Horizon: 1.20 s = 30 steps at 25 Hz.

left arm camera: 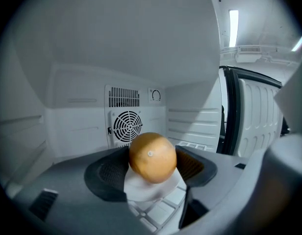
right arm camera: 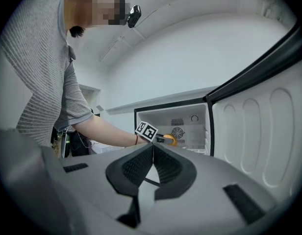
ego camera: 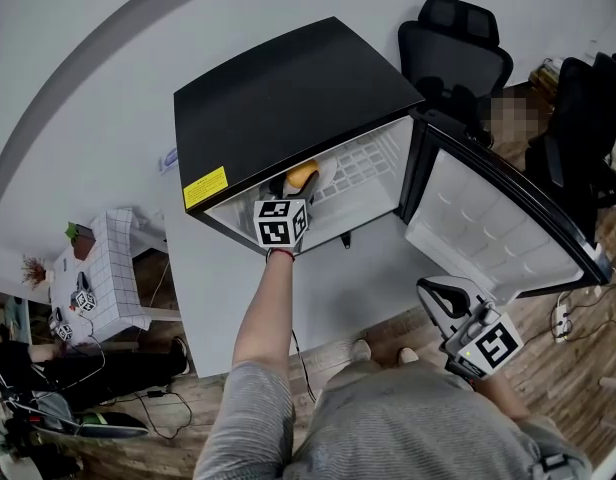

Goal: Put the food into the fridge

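My left claw (left arm camera: 152, 170) stands wide, both pads pressed on the round orange fruit (left arm camera: 152, 155), inside the small black fridge with white interior (ego camera: 288, 88). The white grid shelf (left arm camera: 158, 209) lies directly below the fruit, so I judge only lowering remains. My right claw (right arm camera: 152, 168), closed and empty, is outside, well apart.

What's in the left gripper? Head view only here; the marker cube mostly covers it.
Observer: An orange. The left gripper is shut on it, gripping from both sides.
Operator: What's ahead of it?
Observer: The back wall of the fridge, with a round fan grille.
Operator: Right gripper?
Observer: The right gripper is shut with nothing in it.
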Motion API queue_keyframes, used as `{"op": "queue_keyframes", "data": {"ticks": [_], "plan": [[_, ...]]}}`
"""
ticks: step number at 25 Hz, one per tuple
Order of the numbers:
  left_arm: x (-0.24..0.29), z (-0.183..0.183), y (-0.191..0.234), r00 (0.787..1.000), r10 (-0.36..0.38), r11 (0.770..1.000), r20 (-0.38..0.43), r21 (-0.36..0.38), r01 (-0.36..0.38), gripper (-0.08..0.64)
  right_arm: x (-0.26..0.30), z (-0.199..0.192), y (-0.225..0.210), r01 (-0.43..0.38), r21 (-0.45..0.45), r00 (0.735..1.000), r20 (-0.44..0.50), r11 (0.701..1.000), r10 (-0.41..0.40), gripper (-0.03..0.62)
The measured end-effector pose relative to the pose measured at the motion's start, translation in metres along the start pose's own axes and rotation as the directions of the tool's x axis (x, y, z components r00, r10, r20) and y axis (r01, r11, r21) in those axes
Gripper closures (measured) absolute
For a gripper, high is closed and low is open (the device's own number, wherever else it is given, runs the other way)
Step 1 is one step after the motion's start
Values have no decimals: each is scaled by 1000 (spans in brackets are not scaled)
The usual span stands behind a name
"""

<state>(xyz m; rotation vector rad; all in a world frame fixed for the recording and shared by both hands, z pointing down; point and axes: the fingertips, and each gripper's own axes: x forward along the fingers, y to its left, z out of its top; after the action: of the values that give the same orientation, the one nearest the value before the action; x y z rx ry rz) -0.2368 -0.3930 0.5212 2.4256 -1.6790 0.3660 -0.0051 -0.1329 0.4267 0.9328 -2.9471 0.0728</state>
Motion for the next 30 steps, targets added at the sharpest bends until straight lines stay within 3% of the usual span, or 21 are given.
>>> {"op": "queue_keyframes", "data": {"ticks": [10,15,24,30], "plan": [[12,-8,7,998,23,1000,-51,1,-23,252,5,-1,3,-2,-6,1000,-9,1000,2,580],[14,-9,5,996,45,995,-75,91,-38,252,6,1,3,1,-8,1000,-5,1000,-1,580],[7,-24,8,990,71,990,-119,132,-55,245,4,1,2,4,-6,1000,-4,1000,-4,580],[1,-13,6,991,95,982,-92,174,-78,189,5,3,5,-9,-9,1000,2,1000,9,580]]}}
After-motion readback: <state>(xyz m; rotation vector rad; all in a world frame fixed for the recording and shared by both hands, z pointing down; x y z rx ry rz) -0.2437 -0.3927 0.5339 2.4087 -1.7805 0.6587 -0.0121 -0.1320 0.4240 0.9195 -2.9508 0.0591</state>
